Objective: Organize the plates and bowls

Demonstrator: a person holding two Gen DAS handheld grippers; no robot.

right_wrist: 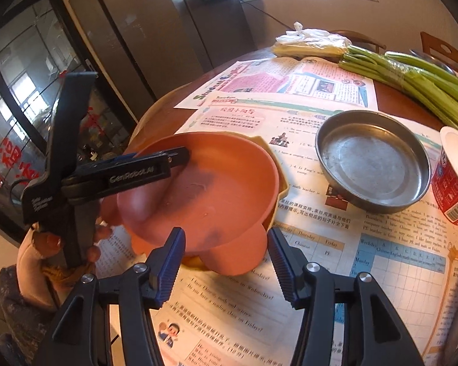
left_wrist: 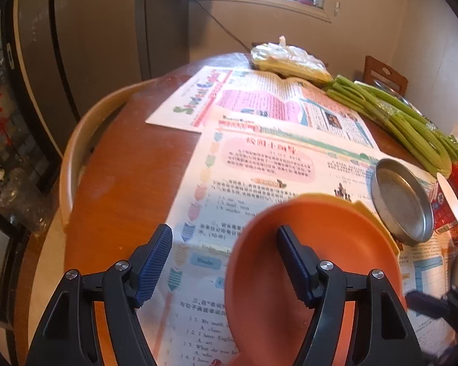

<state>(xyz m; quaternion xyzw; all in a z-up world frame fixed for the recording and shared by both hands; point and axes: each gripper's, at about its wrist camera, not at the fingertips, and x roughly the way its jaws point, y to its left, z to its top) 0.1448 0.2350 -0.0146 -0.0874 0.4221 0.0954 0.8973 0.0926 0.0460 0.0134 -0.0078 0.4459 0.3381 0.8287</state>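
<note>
Both views look forward and steeply down along their own fingers, close above the worktop (left_wrist: 113, 183). The orange bowl (left_wrist: 314, 274) between or just past the fingers and the metal dish (right_wrist: 372, 170) beyond appear in both.

The left gripper (right_wrist: 180, 155) reads "GenRobot.AI". The newspaper (right_wrist: 381, 262) shows "Monday", "Chinese", "Friday", "Weekday" in a timetable (right_wrist: 363, 250); its far sheet (left_wrist: 198, 97) is headed "Student".

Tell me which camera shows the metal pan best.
The right wrist view. There the metal pan lies whole and near the middle, its round rim and flat bottom plain to see on the newspaper. In the left wrist view the same pan sits squeezed toward the right edge, distorted, with the orange bowl in front.
</note>
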